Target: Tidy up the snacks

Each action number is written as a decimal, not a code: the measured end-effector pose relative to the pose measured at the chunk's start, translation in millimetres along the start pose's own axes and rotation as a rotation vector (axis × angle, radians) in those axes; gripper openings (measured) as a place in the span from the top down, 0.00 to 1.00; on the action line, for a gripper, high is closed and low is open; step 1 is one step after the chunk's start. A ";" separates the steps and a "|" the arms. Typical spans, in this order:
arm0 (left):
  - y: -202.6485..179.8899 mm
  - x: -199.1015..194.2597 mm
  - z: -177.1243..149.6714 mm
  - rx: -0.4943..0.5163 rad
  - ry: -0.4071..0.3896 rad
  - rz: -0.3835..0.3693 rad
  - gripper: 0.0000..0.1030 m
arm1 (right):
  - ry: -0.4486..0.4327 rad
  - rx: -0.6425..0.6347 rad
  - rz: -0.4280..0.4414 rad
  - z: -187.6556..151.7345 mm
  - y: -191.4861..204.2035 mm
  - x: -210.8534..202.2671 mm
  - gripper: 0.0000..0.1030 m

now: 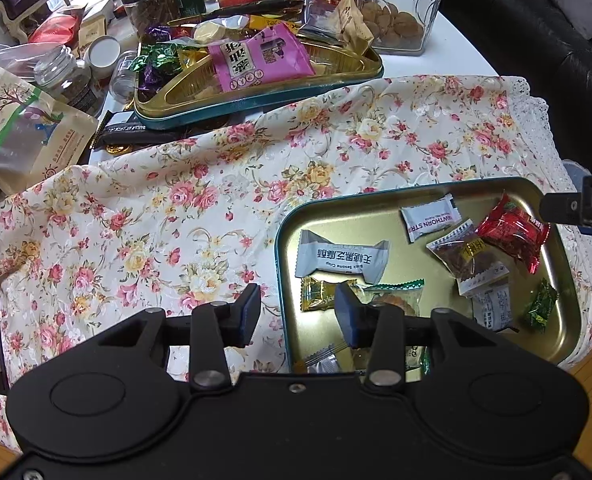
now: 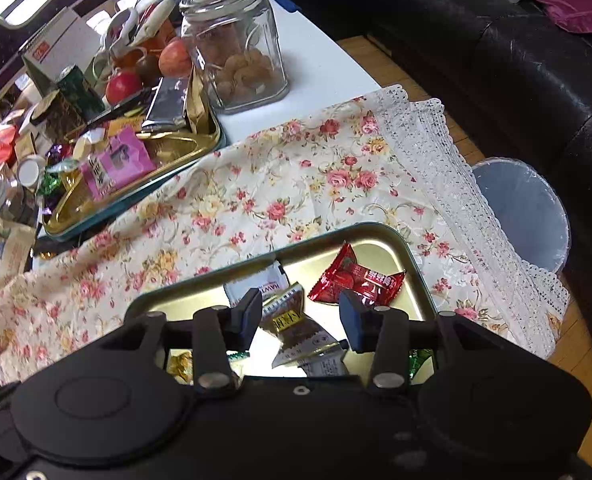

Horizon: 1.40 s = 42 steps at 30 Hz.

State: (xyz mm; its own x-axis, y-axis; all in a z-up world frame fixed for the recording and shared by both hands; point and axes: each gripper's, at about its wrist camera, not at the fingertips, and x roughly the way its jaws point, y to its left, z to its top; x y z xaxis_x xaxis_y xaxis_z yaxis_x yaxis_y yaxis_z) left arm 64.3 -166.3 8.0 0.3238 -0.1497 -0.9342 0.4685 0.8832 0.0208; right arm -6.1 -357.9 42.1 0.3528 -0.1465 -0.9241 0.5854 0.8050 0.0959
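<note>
A gold-lined tin tray [image 1: 567, 344] with a teal rim sits on the floral cloth [image 1: 176, 216] and serves as the landmark here. Inside it lie the sorted snacks: a grey sesame-crisp packet [image 1: 341, 256] toward its left side, a white hawthorn packet [image 1: 429, 216] near its far rim, a red wrapped sweet [image 1: 511, 232] at its far right, a clear packet with brown filling [image 1: 469, 256] between those two, and a small green candy [image 1: 541, 306] by its right wall. The left gripper [image 1: 297, 314] hangs over the tray's left rim, one finger outside it and one inside, jaws partly apart with nothing between them. The right gripper [image 2: 300, 318] hovers above the tray's middle, jaws moderately apart; the clear brown packet [image 2: 292, 324] shows in the gap below them, but the pads do not press on it. Beyond the tray's far rim, a second tin [image 1: 256, 98] holds a pink packet [image 1: 262, 58] and loose sweets, with a glass jar [image 2: 236, 52] of biscuits behind it.
</note>
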 end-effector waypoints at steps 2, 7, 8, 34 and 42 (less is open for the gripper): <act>0.4 1.1 0.2 -0.002 0.004 0.004 0.51 | 0.000 -0.019 -0.013 -1.8 0.1 1.1 0.56; 2.1 4.7 1.4 -0.019 0.017 0.018 0.51 | 0.015 -0.038 -0.022 -4.5 -0.9 5.5 0.55; 2.8 6.0 1.4 -0.024 0.022 0.021 0.51 | 0.018 -0.042 -0.023 -4.8 -0.9 6.2 0.55; 5.8 10.6 2.5 -0.055 0.052 0.025 0.51 | 0.043 -0.066 -0.012 -6.6 3.1 12.0 0.55; 5.5 11.0 2.1 -0.051 0.054 0.023 0.51 | 0.040 -0.072 -0.009 -7.6 4.2 11.8 0.55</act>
State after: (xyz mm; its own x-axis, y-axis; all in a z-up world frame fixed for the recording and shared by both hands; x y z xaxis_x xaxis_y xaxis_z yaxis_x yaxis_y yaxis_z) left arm 72.2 -164.0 -1.4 0.2887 -0.1066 -0.9515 0.4183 0.9079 0.0252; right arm -5.0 -351.9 28.7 0.3174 -0.1318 -0.9391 0.5337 0.8434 0.0620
